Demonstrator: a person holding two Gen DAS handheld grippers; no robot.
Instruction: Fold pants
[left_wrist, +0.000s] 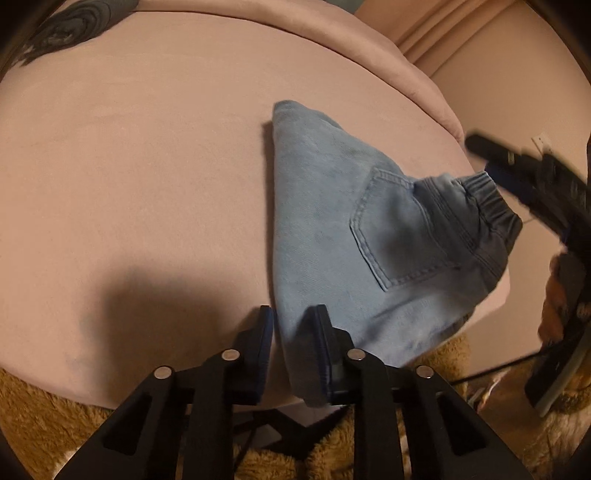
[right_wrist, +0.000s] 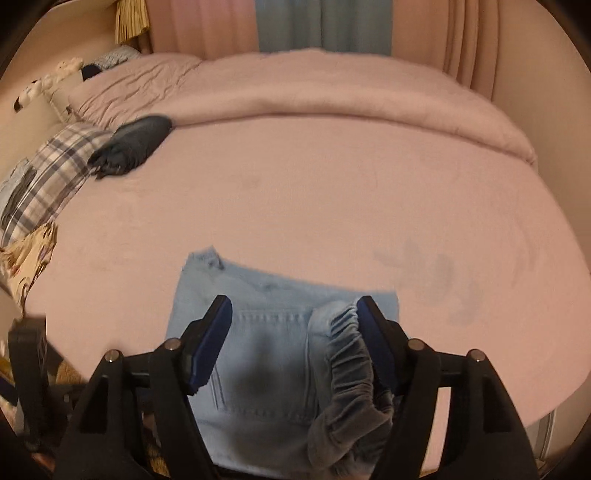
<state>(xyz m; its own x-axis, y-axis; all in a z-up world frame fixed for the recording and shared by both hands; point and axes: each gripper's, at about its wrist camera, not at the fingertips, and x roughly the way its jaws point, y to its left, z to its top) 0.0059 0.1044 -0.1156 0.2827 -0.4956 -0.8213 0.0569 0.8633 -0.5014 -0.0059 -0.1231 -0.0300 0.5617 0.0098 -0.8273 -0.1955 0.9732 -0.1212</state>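
Observation:
Light blue denim pants (left_wrist: 332, 229) lie folded on the pink bed (left_wrist: 129, 166), back pocket up, elastic waistband (left_wrist: 476, 206) toward the bed's right edge. My left gripper (left_wrist: 293, 317) is open at the near edge of the pants; the fold's edge lies between its fingers. In the right wrist view the pants (right_wrist: 280, 332) lie just below me. My right gripper (right_wrist: 291, 314) is open wide above them, with the bunched waistband (right_wrist: 343, 350) against its right finger. The right gripper also shows at the right edge of the left wrist view (left_wrist: 535, 177).
A dark garment (right_wrist: 133, 144) and a plaid cloth (right_wrist: 48, 177) lie at the bed's far left. A rolled pink duvet (right_wrist: 332, 96) runs along the back. Curtains (right_wrist: 321, 26) hang behind. A tan shaggy rug (left_wrist: 37, 406) lies below the bed's near edge.

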